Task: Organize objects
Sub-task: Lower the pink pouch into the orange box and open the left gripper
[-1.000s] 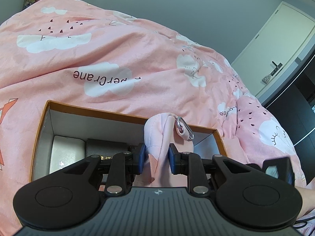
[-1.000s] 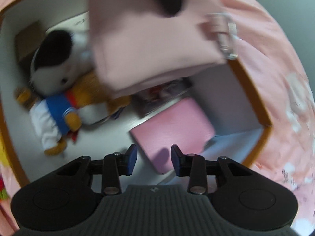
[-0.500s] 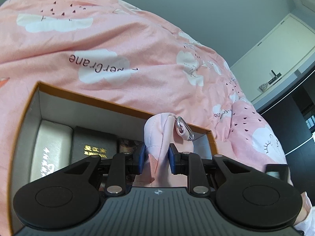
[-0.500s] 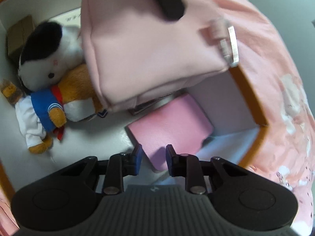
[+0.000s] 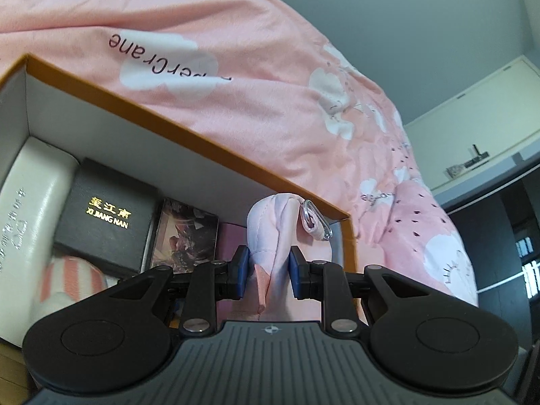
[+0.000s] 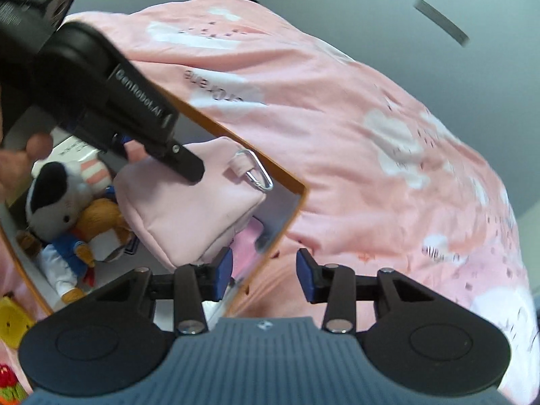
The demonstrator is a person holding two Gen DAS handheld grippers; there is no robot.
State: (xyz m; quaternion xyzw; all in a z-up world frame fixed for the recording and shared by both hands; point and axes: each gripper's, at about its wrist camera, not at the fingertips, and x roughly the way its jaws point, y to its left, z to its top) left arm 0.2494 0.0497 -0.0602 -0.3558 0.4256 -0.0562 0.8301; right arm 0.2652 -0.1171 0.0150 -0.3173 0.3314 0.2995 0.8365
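Observation:
My left gripper (image 5: 268, 271) is shut on a pale pink fabric pouch (image 5: 273, 229) with a metal clip (image 5: 317, 217). It holds the pouch inside the right end of an orange-rimmed box (image 5: 189, 131). In the right wrist view the pouch (image 6: 189, 202) hangs from the left gripper (image 6: 162, 148) over the box (image 6: 290, 216). My right gripper (image 6: 264, 275) is open and empty, just outside the box's near right corner.
The box holds a white case (image 5: 30, 209), a black box with gold lettering (image 5: 104, 222), a picture card (image 5: 185, 233), a flat pink item (image 6: 248, 246) and a plush toy (image 6: 64, 209). A pink cloud-print duvet (image 6: 371, 135) surrounds the box. A yellow toy (image 6: 11, 320) lies outside it.
My left gripper has lowered the pouch further into the box. My right gripper has pulled back out of the box, tilted up and opened wider.

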